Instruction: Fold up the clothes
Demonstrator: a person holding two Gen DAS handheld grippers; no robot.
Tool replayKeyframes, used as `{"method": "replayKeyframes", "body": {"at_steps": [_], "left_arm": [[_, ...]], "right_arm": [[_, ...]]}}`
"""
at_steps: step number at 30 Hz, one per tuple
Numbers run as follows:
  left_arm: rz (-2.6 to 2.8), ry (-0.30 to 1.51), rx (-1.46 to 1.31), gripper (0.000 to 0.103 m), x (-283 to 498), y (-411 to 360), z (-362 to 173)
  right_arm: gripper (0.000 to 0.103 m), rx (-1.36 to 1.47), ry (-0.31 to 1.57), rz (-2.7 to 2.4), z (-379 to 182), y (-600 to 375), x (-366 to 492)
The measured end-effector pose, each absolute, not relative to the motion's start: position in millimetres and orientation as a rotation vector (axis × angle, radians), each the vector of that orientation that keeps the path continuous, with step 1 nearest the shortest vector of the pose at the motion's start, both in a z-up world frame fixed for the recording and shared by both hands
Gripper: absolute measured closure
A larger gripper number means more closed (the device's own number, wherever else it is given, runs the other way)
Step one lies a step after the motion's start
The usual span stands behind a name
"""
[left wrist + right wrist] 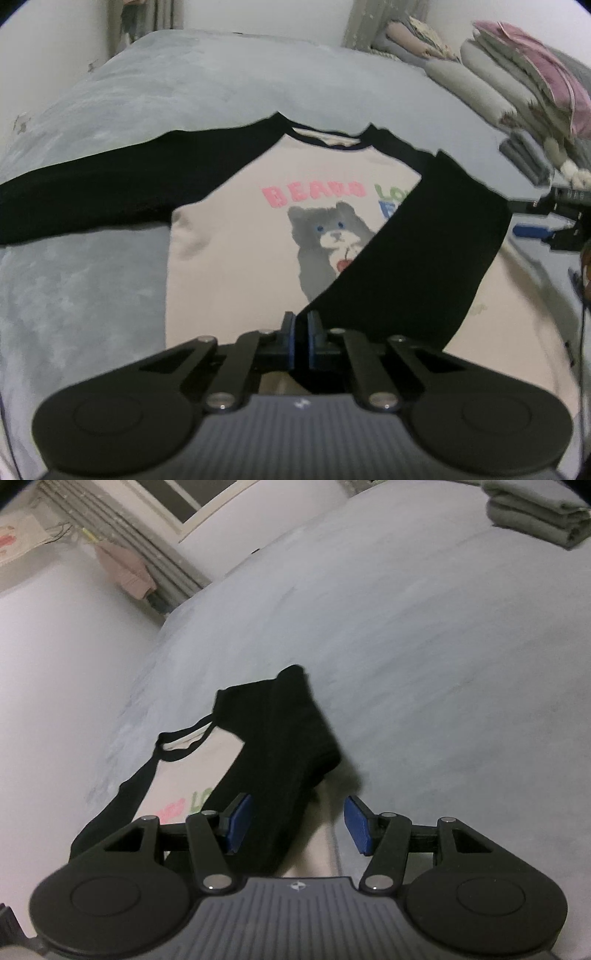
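Note:
A cream shirt [229, 258] with black sleeves and a grey bear print [325, 236] lies flat on the blue-grey bed cover [184, 81]. One sleeve [92, 192] stretches out to the left. The other sleeve [424, 240] is folded diagonally across the chest, and its cuff end runs into my left gripper [301, 321], which is shut on it. My right gripper [298, 823] stands open over the folded black sleeve [280, 746], its blue pads [240, 823] apart on either side of the cloth without pressing it. The right gripper [565, 221] also shows at the right edge of the left wrist view.
Stacks of folded clothes and bedding [517, 85] line the right side of the bed. A folded grey garment [539, 517] lies at the far right in the right wrist view. Grey curtains [147, 550] and a white wall border the bed.

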State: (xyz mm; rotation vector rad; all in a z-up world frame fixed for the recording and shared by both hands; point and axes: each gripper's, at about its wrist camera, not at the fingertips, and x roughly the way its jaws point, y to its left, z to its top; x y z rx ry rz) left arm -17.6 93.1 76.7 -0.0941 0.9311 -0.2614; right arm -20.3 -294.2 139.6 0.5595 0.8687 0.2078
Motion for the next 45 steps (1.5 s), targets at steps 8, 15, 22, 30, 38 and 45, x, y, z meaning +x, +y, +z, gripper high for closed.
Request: {"method": "replayKeyframes", "body": {"at_steps": [8,15,22,30,38,45], "left_arm": [[-0.266,0.890,-0.149,0.098,-24.4,105.0,93.6],[-0.239,0.912,-0.141,0.098,-21.0,108.5,85.4],[-0.237,0.980,-0.150,0.079,-10.6,112.9,67.6],[-0.231,1.004,-0.199,0.080,-8.9,121.3,57.2],[-0.246,1.008,-0.225,0.080,-6.8,124.4,55.5],[-0.260,1.043,-0.350,0.071,-6.5,135.5,56.2]], "right_arm": [[0.049,0.503,0.869,0.249,140.1,-278.0,-21.9],[0.049,0.384,0.920,0.277,145.9,-252.1,-27.3],[0.049,-0.080,0.842,0.622,162.6,-142.9,-84.4],[0.049,-0.464,0.641,0.927,146.5,-50.3,-154.8],[0.089,-0.592,0.615,0.960,120.5,-14.2,-156.9],[0.093,-0.349,0.642,0.899,149.9,-33.8,-141.7]]}}
